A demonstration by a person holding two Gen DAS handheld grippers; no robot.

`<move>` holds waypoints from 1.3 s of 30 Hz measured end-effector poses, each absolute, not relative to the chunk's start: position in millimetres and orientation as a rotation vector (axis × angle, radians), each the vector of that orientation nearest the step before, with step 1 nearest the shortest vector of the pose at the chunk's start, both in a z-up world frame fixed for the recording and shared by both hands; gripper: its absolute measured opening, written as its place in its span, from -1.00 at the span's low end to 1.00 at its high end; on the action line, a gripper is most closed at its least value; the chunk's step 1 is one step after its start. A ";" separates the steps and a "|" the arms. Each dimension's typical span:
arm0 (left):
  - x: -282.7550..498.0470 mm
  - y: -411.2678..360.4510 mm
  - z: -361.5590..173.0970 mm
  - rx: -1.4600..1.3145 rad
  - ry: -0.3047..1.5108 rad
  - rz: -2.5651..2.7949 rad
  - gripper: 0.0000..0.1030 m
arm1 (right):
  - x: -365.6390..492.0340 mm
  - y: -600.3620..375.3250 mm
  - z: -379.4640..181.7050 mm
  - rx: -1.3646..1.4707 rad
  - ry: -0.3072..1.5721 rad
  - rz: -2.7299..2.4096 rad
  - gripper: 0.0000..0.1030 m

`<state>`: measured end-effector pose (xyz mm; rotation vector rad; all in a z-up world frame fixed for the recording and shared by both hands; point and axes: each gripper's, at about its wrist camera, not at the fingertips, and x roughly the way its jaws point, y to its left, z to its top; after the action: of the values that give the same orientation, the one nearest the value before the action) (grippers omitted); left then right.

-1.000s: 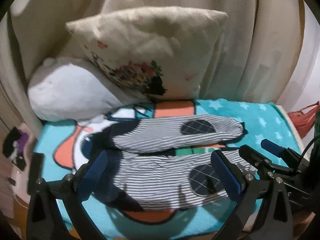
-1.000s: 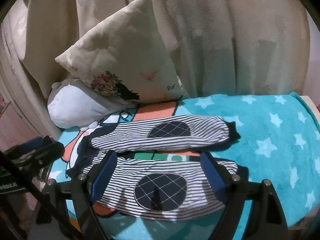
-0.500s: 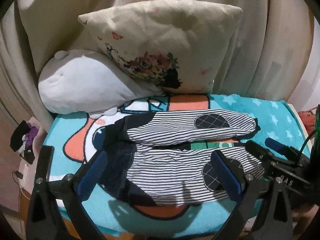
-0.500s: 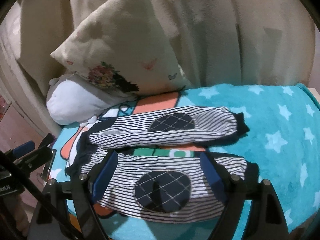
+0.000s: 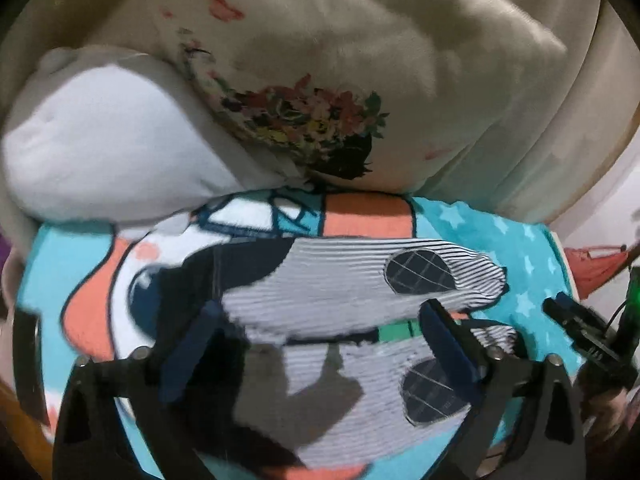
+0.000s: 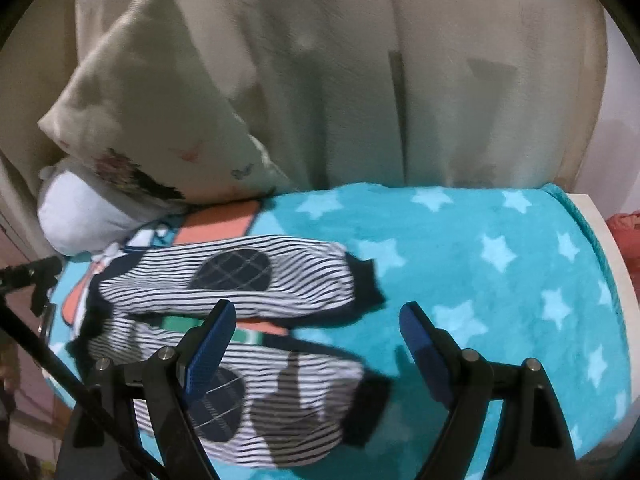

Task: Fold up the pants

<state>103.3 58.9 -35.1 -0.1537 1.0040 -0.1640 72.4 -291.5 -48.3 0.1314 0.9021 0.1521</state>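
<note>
Small striped pants [image 5: 328, 300] with dark checked knee patches and a dark waistband lie flat on a turquoise star blanket [image 6: 500, 264], legs spread, cuffs to the right. They also show in the right wrist view [image 6: 256, 280]. My left gripper [image 5: 316, 332] is open and empty, low over the near leg by the waist end. My right gripper [image 6: 316, 336] is open and empty, above the cuffs [image 6: 366, 280] of the two legs. The right gripper's body shows at the right edge of the left wrist view [image 5: 588, 340].
A cream flowered pillow [image 5: 360, 80] and a white cushion [image 5: 108, 148] lean against a beige curtain [image 6: 400, 60] at the back. The bed's white edge [image 6: 604, 248] runs down the right. A red item [image 5: 596, 268] lies beyond it.
Both grippers have moved forward and lower toward the pants. The right gripper has shifted right toward the cuffs. Both stay open; the pants have not moved.
</note>
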 end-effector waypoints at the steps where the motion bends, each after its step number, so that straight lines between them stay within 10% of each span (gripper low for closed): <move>1: 111.5 59.1 -39.9 -0.143 1.017 -0.176 0.67 | 79.0 -294.4 -50.9 0.126 0.911 0.157 0.71; 4: 144.6 57.2 -62.7 -0.114 1.075 -0.226 0.27 | 106.2 -298.6 -62.4 0.137 0.958 0.175 0.65; 28: 237.9 40.3 -152.9 0.199 1.262 -0.448 0.28 | 231.5 -223.4 -145.3 -0.089 1.175 0.456 0.60; 30: 233.1 35.9 -151.8 0.237 1.249 -0.461 -0.08 | 230.4 -218.3 -145.6 -0.094 1.169 0.467 0.33; 33: 229.1 33.9 -147.0 0.221 1.253 -0.500 -0.89 | 228.8 -211.9 -143.8 -0.108 1.165 0.491 -0.82; 39: 223.9 43.9 -133.0 0.182 1.211 -0.477 -0.89 | 224.7 -212.4 -137.5 -0.042 1.167 0.499 -0.91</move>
<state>223.9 43.9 -133.0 0.1817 1.2111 -0.4765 224.7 -212.4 -137.5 -0.0419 1.1674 0.4988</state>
